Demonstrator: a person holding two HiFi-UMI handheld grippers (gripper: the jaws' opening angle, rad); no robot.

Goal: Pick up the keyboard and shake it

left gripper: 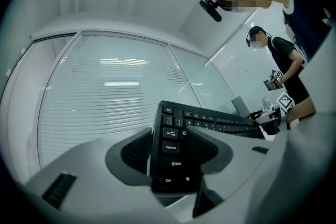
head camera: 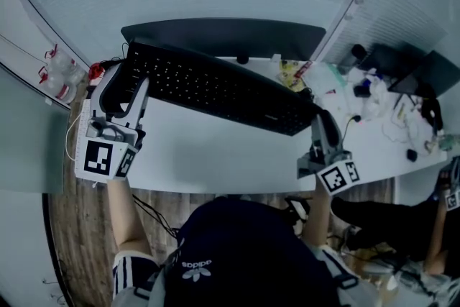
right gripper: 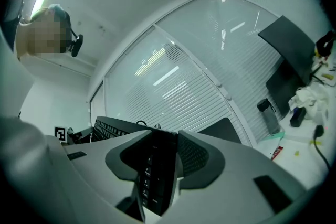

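A long black keyboard [head camera: 215, 86] hangs above the white desk [head camera: 215, 154], lifted and slanting from upper left to lower right in the head view. My left gripper [head camera: 133, 83] is shut on its left end; in the left gripper view the keyboard [left gripper: 173, 155] sits clamped between the two pads, keys facing up. My right gripper [head camera: 320, 118] is shut on the right end. In the right gripper view the keyboard's end [right gripper: 155, 170] stands edge-on between the pads, the rest stretching away to the left.
A dark monitor [head camera: 223, 36] stands behind the keyboard. Clutter of bottles, cables and papers [head camera: 374, 90] covers the desk's right part. Small bottles [head camera: 61, 75] stand at the far left. Another person [left gripper: 283, 65] with grippers stands to the right.
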